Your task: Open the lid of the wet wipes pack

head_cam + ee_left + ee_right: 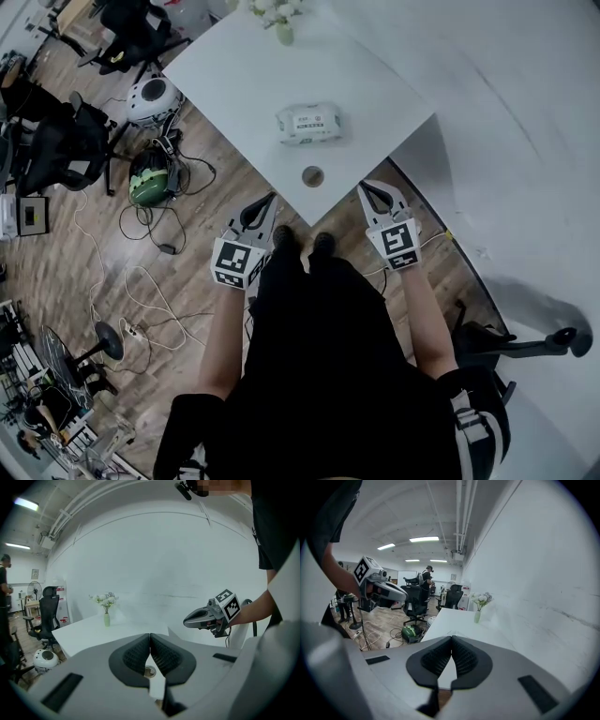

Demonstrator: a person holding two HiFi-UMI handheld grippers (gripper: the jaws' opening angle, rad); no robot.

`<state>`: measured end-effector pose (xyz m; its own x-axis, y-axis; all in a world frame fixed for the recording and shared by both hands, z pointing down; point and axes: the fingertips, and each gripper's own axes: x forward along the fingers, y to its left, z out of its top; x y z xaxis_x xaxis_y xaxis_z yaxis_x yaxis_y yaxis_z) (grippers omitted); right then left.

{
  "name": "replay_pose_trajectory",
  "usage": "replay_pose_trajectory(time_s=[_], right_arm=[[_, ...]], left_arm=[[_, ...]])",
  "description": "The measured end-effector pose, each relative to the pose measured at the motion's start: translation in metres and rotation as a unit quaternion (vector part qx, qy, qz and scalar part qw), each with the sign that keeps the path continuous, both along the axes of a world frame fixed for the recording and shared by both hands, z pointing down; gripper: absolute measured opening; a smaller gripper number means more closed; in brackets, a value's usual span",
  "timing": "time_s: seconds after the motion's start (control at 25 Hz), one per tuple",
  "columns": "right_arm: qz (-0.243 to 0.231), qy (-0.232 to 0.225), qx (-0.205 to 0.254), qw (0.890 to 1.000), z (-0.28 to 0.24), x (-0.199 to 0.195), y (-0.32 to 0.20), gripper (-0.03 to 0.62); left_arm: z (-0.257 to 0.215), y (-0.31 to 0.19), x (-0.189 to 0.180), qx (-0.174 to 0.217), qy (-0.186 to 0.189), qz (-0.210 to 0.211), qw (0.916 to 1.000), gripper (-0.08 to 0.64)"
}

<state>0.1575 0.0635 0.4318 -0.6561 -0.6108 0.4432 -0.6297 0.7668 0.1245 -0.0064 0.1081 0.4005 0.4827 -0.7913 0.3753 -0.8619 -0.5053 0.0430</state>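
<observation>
I'm still on the approach, with nothing touched yet. My left gripper [150, 635] has its ribbed dark pads pressed together on nothing, and my right gripper [451, 638] is closed and empty the same way. Both hang just short of the near corner of the smooth, matte white tabletop [234, 75]. Just ahead of the tips, between the two grippers, a small round cable hole [312, 176] with a ring rim sits in the corner. Farther ahead lies the wet wipes pack [308, 123], flat on the tabletop. It is a soft, pillowy white film packet with a printed panel on top, which I take to be the lid. The panel looks flat and closed, though the tab is too small to make out. Farthest off stands a slim vase of white flowers [279, 19]. Next, I judge, I must reach over the pack, pin the light packet with one gripper, and open the other to pinch the lid's edge.
</observation>
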Motion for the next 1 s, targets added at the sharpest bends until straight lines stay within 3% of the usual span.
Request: replay_pose_trajectory(time_s=[0.56,1.0], right_arm=[[-0.001,0.018,0.003,1.000,0.002,-0.008,-0.014,0.017],[0.006,0.029,-0.006,1.000,0.009,-0.041,-0.058,0.017]], left_arm=[[0.003,-0.023,-0.004,0.006,0.010,0.015,0.9998,0.023],[0.013,-0.073,-0.032,-0.007,0.019,0.030,0.9994,0.023]])
